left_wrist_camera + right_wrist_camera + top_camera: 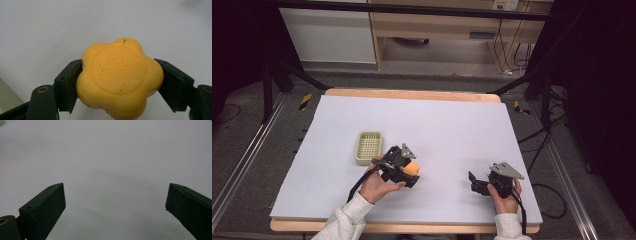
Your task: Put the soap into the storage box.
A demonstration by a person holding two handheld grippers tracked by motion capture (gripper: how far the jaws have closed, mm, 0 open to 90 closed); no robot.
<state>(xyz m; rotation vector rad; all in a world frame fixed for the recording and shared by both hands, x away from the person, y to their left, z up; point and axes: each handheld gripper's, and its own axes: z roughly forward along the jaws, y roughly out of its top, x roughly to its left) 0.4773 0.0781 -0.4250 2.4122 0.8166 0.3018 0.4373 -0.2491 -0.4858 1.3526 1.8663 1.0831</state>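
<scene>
The left claw (411,169) is squeezing a yellow-orange soap (119,78). The soap is shaped like a flower with round, bumpy petals. It looks smooth and a bit waxy, with a round ring pressed into its flat face and small raised letters inside the ring. A few tiny dark specks sit on it. In the left gripper view, the two black jaws press on the soap from both sides, at 9 o'clock and 3 o'clock. The jaws are flat, hard blocks with a dull finish.

In the high view, the soap (412,168) is near the middle of the surface (437,125), a little toward the front edge. The surface is a big flat sheet, pale grey and plain. A small green tray (369,147) lies just beside the left claw, at about 10 o'clock from it. The tray is a rectangle with round corners and a floor of tiny grid holes, and it looks like plastic.

The right claw (472,181) is well apart at 3 o'clock. Its jaws stand wide with nothing between them.
</scene>
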